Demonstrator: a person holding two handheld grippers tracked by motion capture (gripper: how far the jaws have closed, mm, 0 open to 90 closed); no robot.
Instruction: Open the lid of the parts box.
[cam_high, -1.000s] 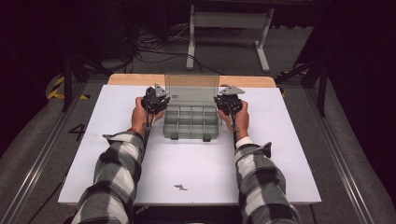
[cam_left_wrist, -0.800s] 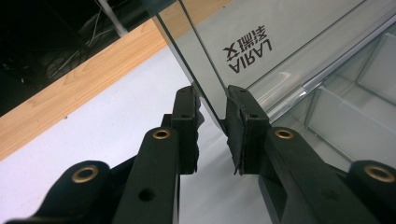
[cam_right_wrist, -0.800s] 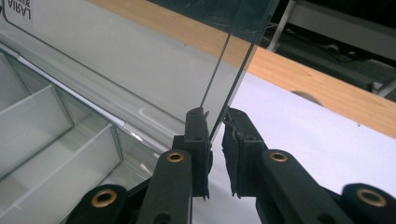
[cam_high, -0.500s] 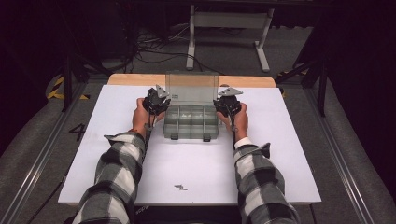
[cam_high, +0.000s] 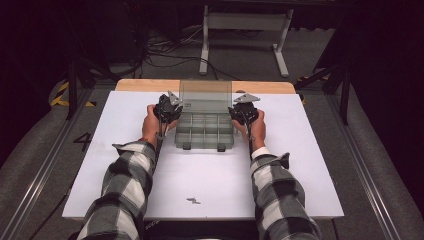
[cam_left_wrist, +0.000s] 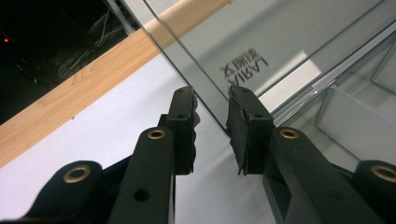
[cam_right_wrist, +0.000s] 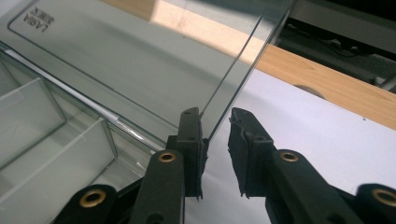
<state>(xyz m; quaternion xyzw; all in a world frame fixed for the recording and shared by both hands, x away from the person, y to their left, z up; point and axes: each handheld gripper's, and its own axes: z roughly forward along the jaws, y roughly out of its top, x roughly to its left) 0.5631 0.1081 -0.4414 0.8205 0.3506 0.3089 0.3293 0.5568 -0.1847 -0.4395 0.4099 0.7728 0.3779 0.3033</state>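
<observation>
Box: a clear plastic compartment box (cam_high: 204, 131) sits on the white table (cam_high: 300, 170), toward the 12 o'clock side of the board, between the two hands.
Lid: the clear lid (cam_high: 205, 96) stands raised, near upright, hinged along the box's far edge; a printed label (cam_left_wrist: 243, 69) shows through it in the left gripper view, reversed.
Compartments: clear dividers form rows of cells; no contents can be made out in them.
Left gripper: the left gripper (cam_high: 170, 106) sits at 9 o'clock of the box, at the lid's left edge. In the left gripper view the lid's side edge (cam_left_wrist: 196, 95) runs into the gap between the jaws.
Left jaws: they have just been opening; narrowly parted, with the lid edge between them. The edge lies close to the right-hand pad (cam_left_wrist: 243, 122) and clear of the other, so no grip.
Right gripper: the right gripper (cam_high: 242, 111) sits at 3 o'clock of the box, at the lid's right edge.
Right jaws: they too have just been opening; narrowly parted. The lid edge (cam_right_wrist: 233, 79) runs down beside the left-hand pad (cam_right_wrist: 190, 140), with a gap to the other pad.
Sleeves: checked sleeves (cam_high: 125, 190) come in from 6 o'clock.
Table edge: a wooden strip (cam_high: 145, 85) borders the board at 12 o'clock.
</observation>
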